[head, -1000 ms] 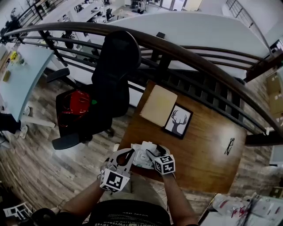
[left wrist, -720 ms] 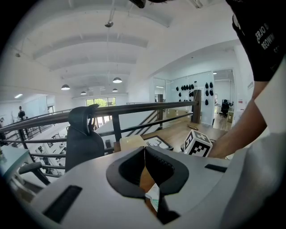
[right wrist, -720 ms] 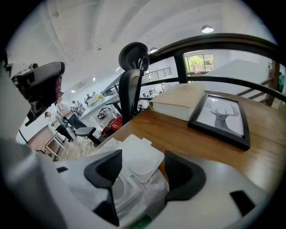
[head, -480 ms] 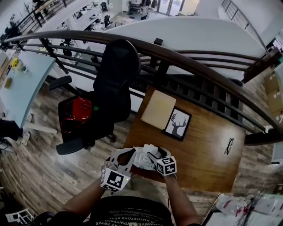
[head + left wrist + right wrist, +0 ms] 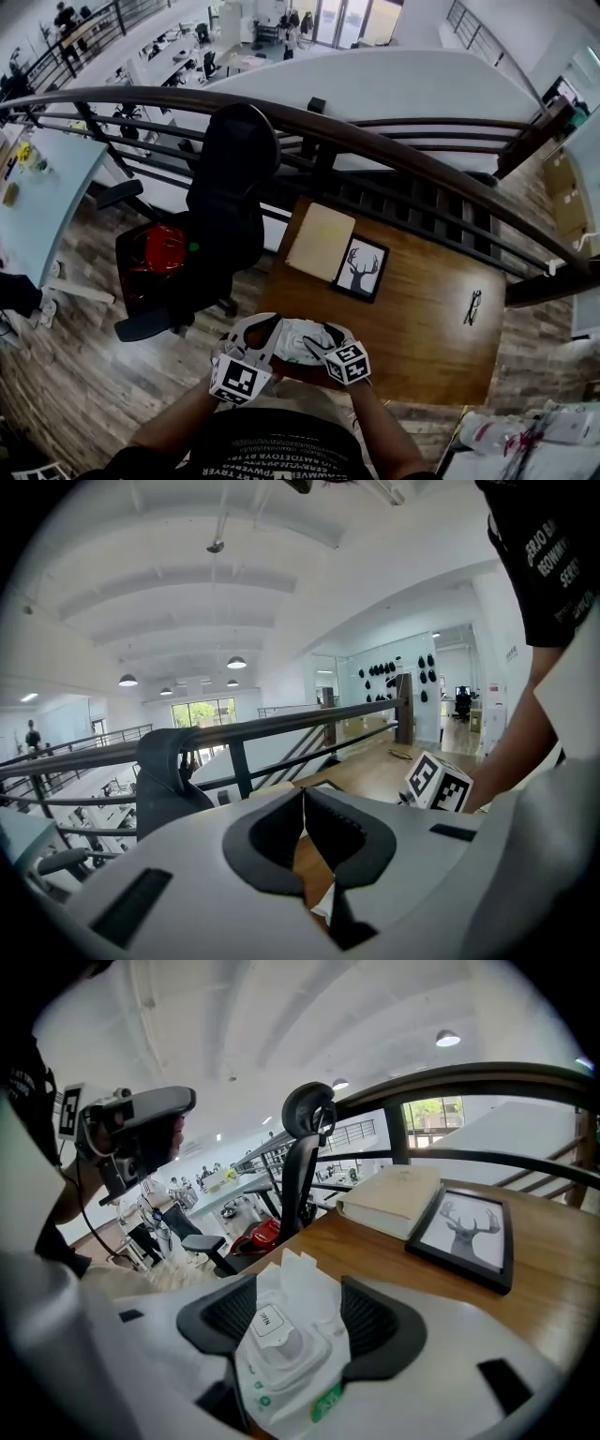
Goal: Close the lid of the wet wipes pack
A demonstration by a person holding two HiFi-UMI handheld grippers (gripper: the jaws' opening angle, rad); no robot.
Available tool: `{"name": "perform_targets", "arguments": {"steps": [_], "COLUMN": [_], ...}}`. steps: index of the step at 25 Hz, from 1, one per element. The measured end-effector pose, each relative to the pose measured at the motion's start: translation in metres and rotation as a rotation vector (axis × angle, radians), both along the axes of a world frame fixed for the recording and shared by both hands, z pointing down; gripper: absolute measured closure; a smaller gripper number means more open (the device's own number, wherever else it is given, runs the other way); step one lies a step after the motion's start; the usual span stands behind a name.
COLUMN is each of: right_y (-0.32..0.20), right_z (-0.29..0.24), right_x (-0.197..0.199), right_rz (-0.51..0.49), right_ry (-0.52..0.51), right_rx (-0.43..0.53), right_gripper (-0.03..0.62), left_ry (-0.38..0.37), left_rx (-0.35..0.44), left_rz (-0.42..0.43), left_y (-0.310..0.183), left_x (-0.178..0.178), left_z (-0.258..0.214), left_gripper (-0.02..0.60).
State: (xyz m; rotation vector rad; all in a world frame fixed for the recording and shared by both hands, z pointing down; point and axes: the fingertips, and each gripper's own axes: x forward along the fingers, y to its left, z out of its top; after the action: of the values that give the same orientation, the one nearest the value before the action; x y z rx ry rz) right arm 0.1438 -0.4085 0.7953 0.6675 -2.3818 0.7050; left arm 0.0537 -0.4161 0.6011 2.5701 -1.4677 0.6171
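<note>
Nothing much has moved in the last second. Both grippers are still at the near edge of the table (image 5: 422, 328), and only the head camera has shifted.

Right gripper (image 5: 298, 1283): I read it as clamped on the wipes pack (image 5: 291, 1363). The pack fills the gap and both dark pads (image 5: 367, 1314) press its sides. It lies lengthwise between the fingers, with a white fold of it sticking up past the tips. The lid (image 5: 272, 1327) faces up, midway along the pads. I can't tell whether it's fully seated.

Left gripper (image 5: 302, 797): the fingers (image 5: 342, 832) meet at the tips and I see nothing gripped. Through the small gap behind the tips I see bare wood and a sliver of something white. In the head view it sits just beside the pack, on the side away from the right gripper.

Beyond the right fingertips:
- A framed deer picture (image 5: 464, 1232) lies flat on the table.
- A tan book (image 5: 389, 1199) lies just beside it.
- A black office chair (image 5: 302, 1162) stands past the table edge, off to the left of the fingers.

Glasses (image 5: 473, 307) lie well apart from everything, far out to the right.
</note>
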Motion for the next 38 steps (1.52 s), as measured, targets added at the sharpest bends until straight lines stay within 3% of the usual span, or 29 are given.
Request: {"name": "perform_targets", "arguments": {"steps": [17,22,27,33,38], "right_y": [0.046,0.045,0.039,0.056,0.059], "right_z": [-0.018,-0.013,0.003,0.023,0.031], "right_x": [-0.013,-0.023,-0.025,-0.029,-0.03], "right_rz": [-0.159,-0.115,-0.07,-0.144,-0.145], "right_ry": [-0.14,-0.2,-0.164,-0.031,0.048], "right_rx": [-0.051,-0.112,-0.113,-0.106,-0.079], "right_gripper": [0.336,0.423,0.51,0.513,0.513], "left_ry": [0.001,0.004,-0.001,-0.006,-0.011], "left_rx": [0.001,-0.001,-0.012,-0.018,-0.035], "left_rz": [-0.017,-0.027,-0.038,-0.07,-0.08], "left_y": [-0.001,0.0,0.003,0.006,0.011], "left_x": [0.001,-0.001,-0.008,-0.024,-0.025], "left_z": [-0.004,-0.002,0.004,0.002,0.001], "left_gripper": [0.554,0.554,0.554,0.554,0.554]}}
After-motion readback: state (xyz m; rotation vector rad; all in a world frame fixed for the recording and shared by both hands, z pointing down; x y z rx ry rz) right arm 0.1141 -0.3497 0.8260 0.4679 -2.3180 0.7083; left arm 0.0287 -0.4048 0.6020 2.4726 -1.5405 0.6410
